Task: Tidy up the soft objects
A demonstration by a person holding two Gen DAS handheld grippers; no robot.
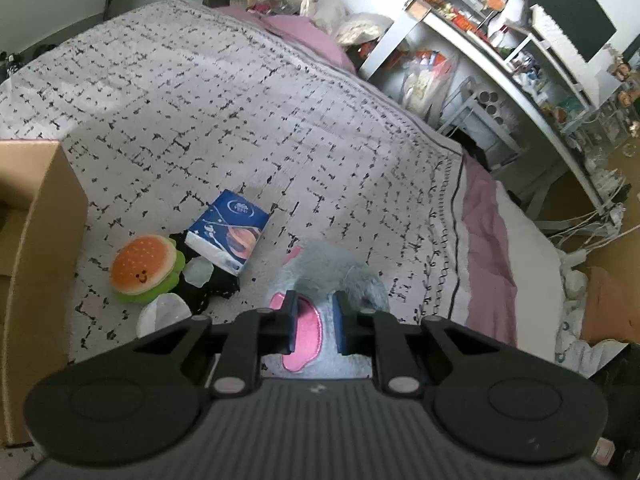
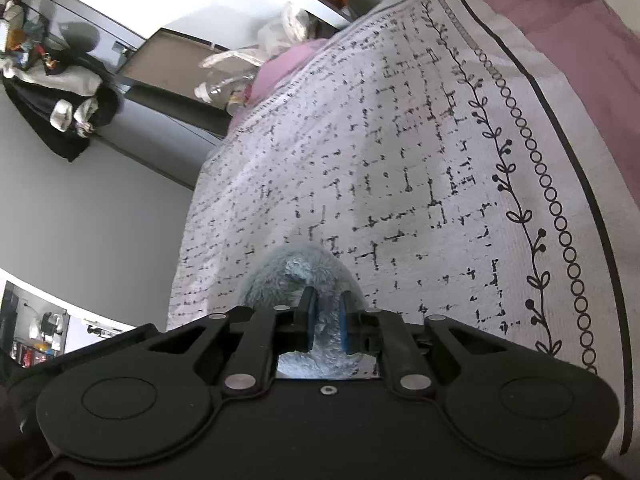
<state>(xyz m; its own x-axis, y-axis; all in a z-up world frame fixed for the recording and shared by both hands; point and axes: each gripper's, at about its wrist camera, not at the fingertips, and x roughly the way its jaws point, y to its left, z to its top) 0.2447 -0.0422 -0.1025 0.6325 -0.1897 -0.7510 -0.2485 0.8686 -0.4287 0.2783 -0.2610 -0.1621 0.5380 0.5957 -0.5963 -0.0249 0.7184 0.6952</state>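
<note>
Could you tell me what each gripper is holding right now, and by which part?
Both grip the grey-blue plush toy: the left gripper on its pink-patched part, the right gripper on a furry grey-blue lobe.

bedspread [image 1: 224, 92]: white, black-flecked | cardboard box [image 1: 36, 240]: at left edge | white desk [image 1: 532, 80]: cluttered, beside bed | dark monitor [image 1: 572, 16]: on desk

The grey-blue plush toy [image 1: 344, 276] looked fluffy, the bedspread [image 1: 240, 112] coarsely woven cloth, the box [image 1: 36, 216] matt cardboard, the tissue pack [image 1: 232, 232] glossy.
</note>
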